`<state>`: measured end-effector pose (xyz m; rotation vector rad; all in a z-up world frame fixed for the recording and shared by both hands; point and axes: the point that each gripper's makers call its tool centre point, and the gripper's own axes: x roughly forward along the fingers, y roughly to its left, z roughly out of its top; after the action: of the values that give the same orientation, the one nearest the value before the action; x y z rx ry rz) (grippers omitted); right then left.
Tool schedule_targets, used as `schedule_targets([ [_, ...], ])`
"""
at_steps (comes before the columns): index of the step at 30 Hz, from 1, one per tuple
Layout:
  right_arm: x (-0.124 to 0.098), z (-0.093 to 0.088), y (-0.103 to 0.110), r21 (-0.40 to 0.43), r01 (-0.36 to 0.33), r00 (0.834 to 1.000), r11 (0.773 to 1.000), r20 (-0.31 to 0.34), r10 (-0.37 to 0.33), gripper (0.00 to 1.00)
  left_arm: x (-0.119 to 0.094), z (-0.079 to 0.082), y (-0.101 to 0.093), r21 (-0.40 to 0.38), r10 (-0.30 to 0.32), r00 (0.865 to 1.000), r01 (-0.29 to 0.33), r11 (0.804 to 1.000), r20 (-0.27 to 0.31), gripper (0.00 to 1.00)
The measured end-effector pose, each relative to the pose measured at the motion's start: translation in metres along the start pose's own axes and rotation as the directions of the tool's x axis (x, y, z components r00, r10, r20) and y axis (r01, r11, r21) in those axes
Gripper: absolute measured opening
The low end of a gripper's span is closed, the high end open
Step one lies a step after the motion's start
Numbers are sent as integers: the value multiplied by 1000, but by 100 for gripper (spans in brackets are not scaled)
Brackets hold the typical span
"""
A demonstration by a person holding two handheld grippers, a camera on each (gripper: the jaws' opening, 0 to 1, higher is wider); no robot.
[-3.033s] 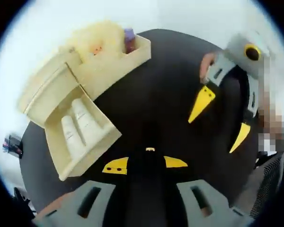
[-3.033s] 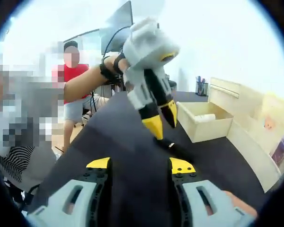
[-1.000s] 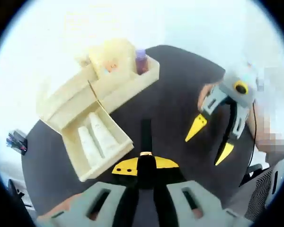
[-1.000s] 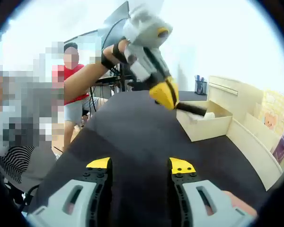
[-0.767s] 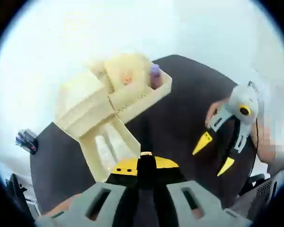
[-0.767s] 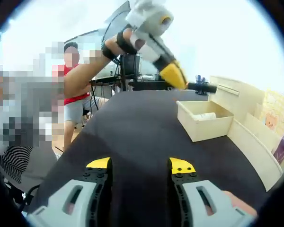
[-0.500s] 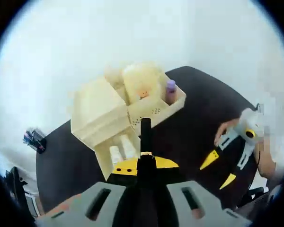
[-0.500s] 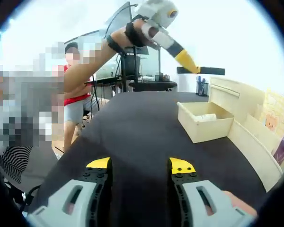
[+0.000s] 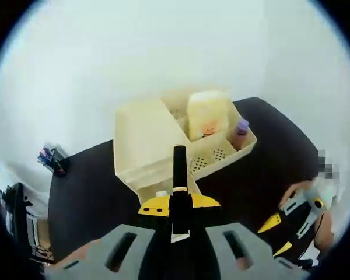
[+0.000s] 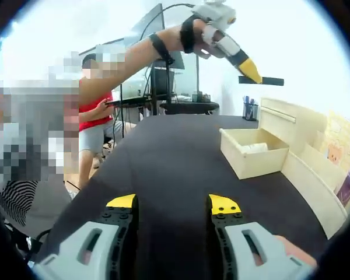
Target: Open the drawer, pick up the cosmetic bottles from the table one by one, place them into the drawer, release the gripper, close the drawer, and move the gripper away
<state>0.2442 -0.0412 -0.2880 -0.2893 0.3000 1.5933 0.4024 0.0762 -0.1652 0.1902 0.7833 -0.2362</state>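
Gripping a black cosmetic bottle (image 9: 179, 169), my left gripper (image 9: 175, 205) holds it high above the organizer (image 9: 146, 140) at the table's (image 9: 87, 186) far edge. From my right gripper (image 10: 170, 204), jaws apart and empty, the open drawer (image 10: 254, 153) awaits; next I lower the bottle in and let go.

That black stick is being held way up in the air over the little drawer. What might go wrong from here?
1. The left tool pinches the black bottle only near one end, high above the open drawer. A slip would probably send it onto the table.
2. White bottles already lie in the drawer, so the new one may land across them and perhaps block closing.
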Motion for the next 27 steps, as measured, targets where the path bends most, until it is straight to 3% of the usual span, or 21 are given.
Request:
schedule_targets([
  [3,2,2,1,0,-1,1000,1000,9,1,42,4,5,2,-20,22,1000,-22,1000,4,7],
  [12,8,14,19,-48,-40,999,998,21,41,42,27,40,24,-89,65,998,-65,994,-10,7],
  [27,23,13,29,-94,-71,997,993,-24,69,43,64,52,25,-144,136,990,-138,980,-23,7],
])
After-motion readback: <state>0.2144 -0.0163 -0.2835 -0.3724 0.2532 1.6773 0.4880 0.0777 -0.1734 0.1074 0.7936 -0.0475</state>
